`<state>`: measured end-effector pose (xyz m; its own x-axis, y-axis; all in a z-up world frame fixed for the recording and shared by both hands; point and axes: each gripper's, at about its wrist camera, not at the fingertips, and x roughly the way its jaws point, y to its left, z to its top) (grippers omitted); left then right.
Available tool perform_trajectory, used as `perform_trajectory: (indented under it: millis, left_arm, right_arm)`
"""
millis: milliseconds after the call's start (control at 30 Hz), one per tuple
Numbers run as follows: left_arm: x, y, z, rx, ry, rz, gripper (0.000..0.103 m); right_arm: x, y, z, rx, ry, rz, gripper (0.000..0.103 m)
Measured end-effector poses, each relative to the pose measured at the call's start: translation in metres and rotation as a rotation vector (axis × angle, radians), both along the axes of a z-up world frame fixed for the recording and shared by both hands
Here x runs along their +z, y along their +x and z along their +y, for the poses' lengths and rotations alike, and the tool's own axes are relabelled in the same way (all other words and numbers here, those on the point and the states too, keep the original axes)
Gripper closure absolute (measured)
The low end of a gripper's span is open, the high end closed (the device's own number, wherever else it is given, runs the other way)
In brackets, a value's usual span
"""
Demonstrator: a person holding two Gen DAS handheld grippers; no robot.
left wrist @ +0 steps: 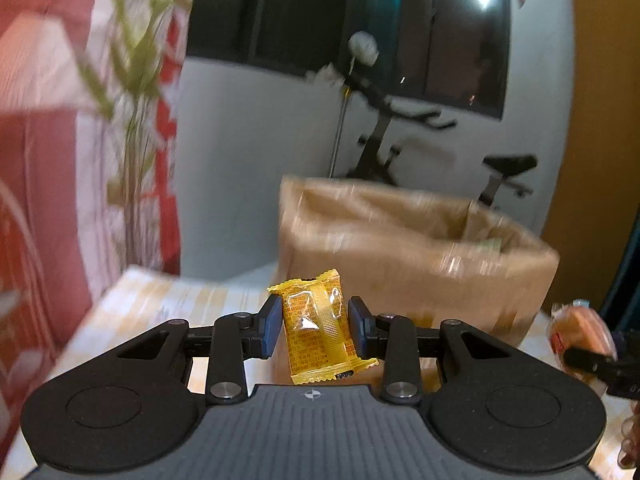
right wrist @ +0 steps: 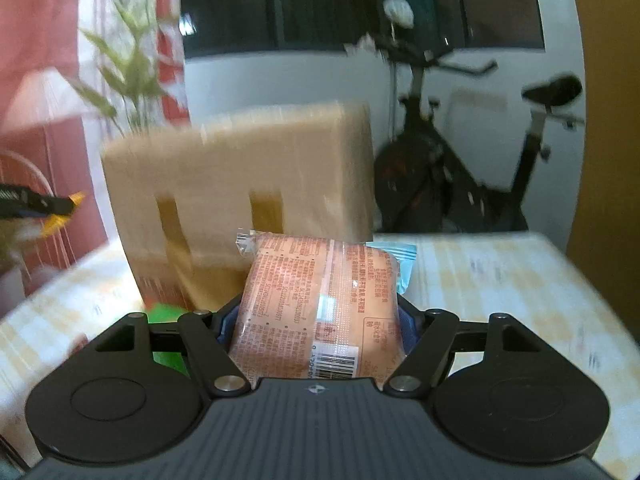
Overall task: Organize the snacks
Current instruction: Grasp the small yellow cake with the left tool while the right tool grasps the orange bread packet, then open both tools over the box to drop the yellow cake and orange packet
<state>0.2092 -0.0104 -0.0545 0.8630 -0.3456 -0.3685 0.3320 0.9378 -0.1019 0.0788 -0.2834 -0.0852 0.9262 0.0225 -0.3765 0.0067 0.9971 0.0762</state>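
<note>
A small yellow crinkle-edged snack packet (left wrist: pixel 318 326) stands upright, long axis near vertical, clamped between the blue pads of the left claw (left wrist: pixel 316 328) above the checked desk (left wrist: pixel 192 304). The right claw (right wrist: pixel 318 320) grips a larger, glossy orange wrapped snack (right wrist: pixel 320 308), lengthwise away from the camera. Behind stands an open cardboard box (left wrist: pixel 420 264).

Dark window (left wrist: pixel 360 28) ahead above white wall (left wrist: pixel 248 152); exercise bike (right wrist: pixel 460 168) below; red curtain (left wrist: pixel 36 160) left.
</note>
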Motion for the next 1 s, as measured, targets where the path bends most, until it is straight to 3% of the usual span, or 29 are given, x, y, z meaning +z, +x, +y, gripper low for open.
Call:
perform_trajectory:
  millis: [133,400,567,800,933,1000]
  left_arm:
    - [0.022,0.014,-0.011,-0.022,-0.035,-0.065,0.065]
    - [0.038,0.066,-0.036,-0.029,-0.097,-0.065,0.065]
    - [0.026,0.106,-0.056,-0.021,-0.09,-0.002,0.065]
    - [0.017,0.121,-0.059,-0.003,-0.087,0.022,0.064]
    - [0.014,0.117,-0.047,-0.008,-0.086,0.019,0.047]
    - [0.015,0.113,-0.041,-0.003,-0.087,0.013,0.046]
  right_arm:
    - [0.039,0.01,0.005,0.04,0.002,-0.109,0.03]
    - [0.084,0.065,0.023,0.13,-0.011,-0.193,0.03]
    - [0.088,0.118,0.026,0.13,0.051,-0.14,0.03]
    - [0.079,0.166,0.039,0.09,0.072,-0.06,0.03]
    - [0.071,0.181,0.048,0.111,0.132,0.003,0.029]
    - [0.067,0.186,0.051,0.122,0.155,0.033,0.027]
